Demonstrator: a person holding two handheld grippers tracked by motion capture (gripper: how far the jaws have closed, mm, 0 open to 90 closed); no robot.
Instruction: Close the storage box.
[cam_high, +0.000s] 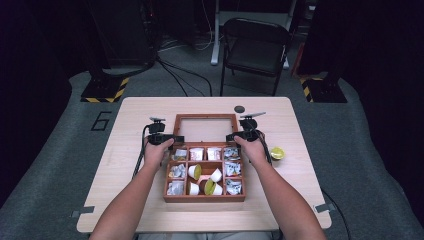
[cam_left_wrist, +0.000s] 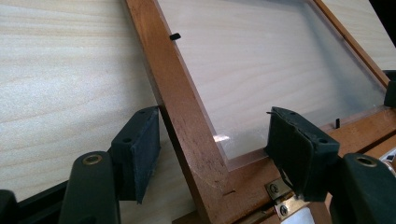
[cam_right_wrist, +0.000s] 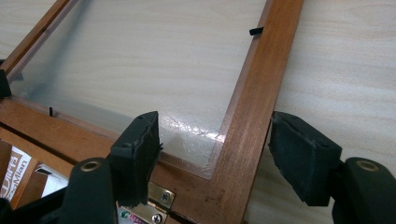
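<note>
Wooden lid (cam_left_wrist: 187, 107) with clear pane, laid open, both tongs (cam_high: 165, 138) (cam_high: 243, 135) straddling its side rails, unclamped

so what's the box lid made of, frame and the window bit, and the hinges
Lid frame: reddish-brown wood, smooth, likely varnished, grain showing. Window pane: clear, probably plastic; the table shows through, with glare and fine creases near the corner. Hinge: brass-coloured metal, shiny, with screws.

A light wooden table (cam_high: 125, 165) stands on grey carpet (cam_high: 45, 165). Behind the table is a black folding chair (cam_high: 256, 50), and black cables (cam_high: 180, 75) lie left of the chair. The room behind is dark.
</note>
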